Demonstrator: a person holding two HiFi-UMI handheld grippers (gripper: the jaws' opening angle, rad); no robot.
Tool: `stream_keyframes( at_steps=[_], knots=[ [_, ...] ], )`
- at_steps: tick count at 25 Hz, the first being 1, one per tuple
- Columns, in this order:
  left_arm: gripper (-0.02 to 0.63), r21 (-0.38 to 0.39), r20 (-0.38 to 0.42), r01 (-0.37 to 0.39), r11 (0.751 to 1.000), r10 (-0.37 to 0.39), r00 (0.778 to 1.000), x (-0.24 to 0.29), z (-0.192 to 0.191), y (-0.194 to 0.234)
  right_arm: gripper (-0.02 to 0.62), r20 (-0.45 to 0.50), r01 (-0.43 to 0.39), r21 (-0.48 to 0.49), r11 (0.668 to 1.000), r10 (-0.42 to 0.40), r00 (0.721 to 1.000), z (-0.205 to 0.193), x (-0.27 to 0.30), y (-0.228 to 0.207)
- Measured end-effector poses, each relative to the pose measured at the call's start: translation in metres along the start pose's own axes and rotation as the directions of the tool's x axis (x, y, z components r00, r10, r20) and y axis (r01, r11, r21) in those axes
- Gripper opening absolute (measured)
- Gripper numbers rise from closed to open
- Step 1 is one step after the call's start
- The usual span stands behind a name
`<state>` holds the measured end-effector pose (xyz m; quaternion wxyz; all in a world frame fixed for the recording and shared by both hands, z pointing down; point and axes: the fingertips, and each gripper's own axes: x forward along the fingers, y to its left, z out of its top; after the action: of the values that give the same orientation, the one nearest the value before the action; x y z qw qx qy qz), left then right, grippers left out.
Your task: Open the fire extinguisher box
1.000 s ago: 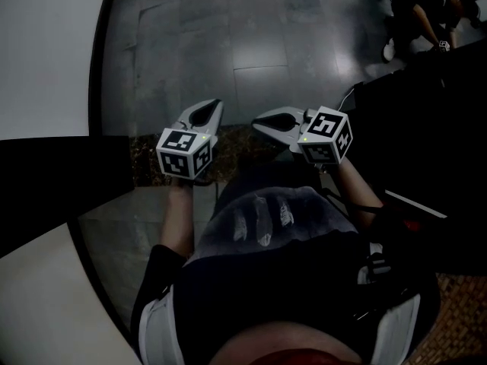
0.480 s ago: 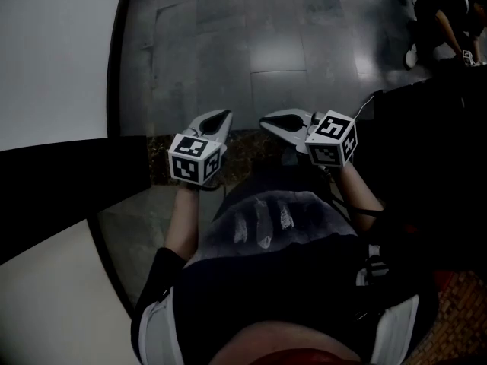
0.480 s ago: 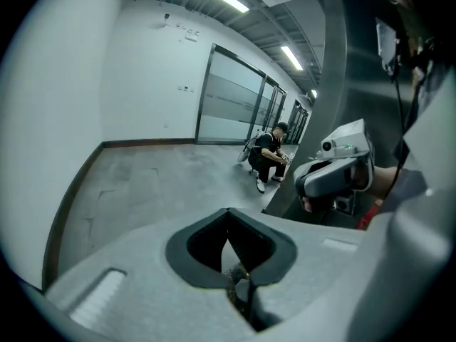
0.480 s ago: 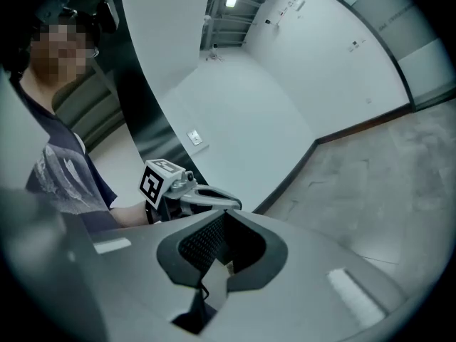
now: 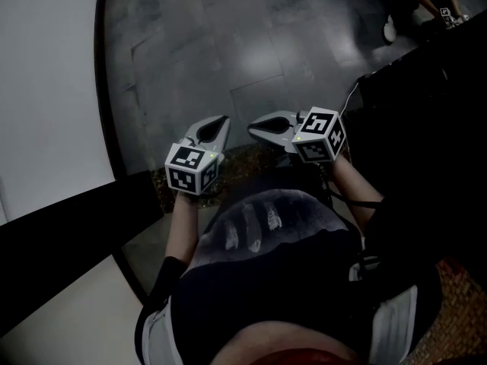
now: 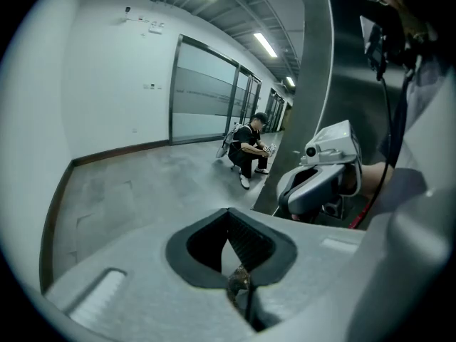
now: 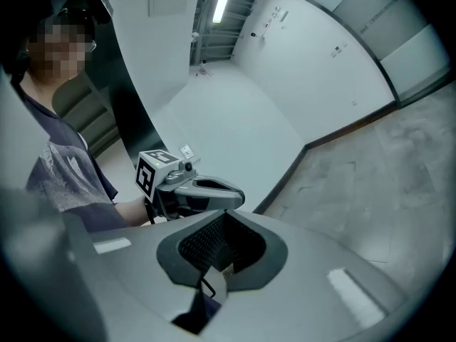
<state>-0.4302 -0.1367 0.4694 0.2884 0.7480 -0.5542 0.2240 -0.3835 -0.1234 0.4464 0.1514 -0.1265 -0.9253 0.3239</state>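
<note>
Held: left hand-held gripper [image 5: 217,125], right hand-held gripper [image 5: 256,125], both jaws closed, empty. Around: grey tiled floor [image 5: 228,44], white wall [image 5: 46,90], crouching person [image 6: 247,148] well apart.

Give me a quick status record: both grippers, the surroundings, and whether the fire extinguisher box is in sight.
left gripper: jaws shut, empty
right gripper: jaws shut, empty
surroundings: grey stone tile floor, white wall
bystander: person in dark clothes crouching down the corridor
fire extinguisher box: not visible in any view
</note>
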Motion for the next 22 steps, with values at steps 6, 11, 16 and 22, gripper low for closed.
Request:
stream_keyframes(
  at_steps=[6,11,16,22],
  knots=[
    [0.003,0.076,-0.002,0.037,0.996,-0.037,0.999,0.043,0.041,-0.022,0.000,0.032,0.018,-0.009,1.000,-0.017,0.999,0.015,-0.043,-0.035],
    [0.003,0.103,0.014,0.062,0.993,-0.064,0.998,0.049,0.057,-0.025,0.000,0.049,0.048,-0.017,0.999,-0.047,0.998,0.021,-0.052,-0.041],
    [0.003,0.085,0.044,0.066,0.994,-0.070,0.997,0.052,0.068,-0.004,0.000,0.037,0.070,0.018,0.997,-0.070,0.997,0.037,-0.045,-0.051],
    [0.003,0.039,0.127,0.017,0.999,-0.022,0.992,0.041,0.085,0.057,0.000,-0.005,0.114,-0.024,0.993,-0.114,0.994,0.052,-0.013,-0.073]
  ],
)
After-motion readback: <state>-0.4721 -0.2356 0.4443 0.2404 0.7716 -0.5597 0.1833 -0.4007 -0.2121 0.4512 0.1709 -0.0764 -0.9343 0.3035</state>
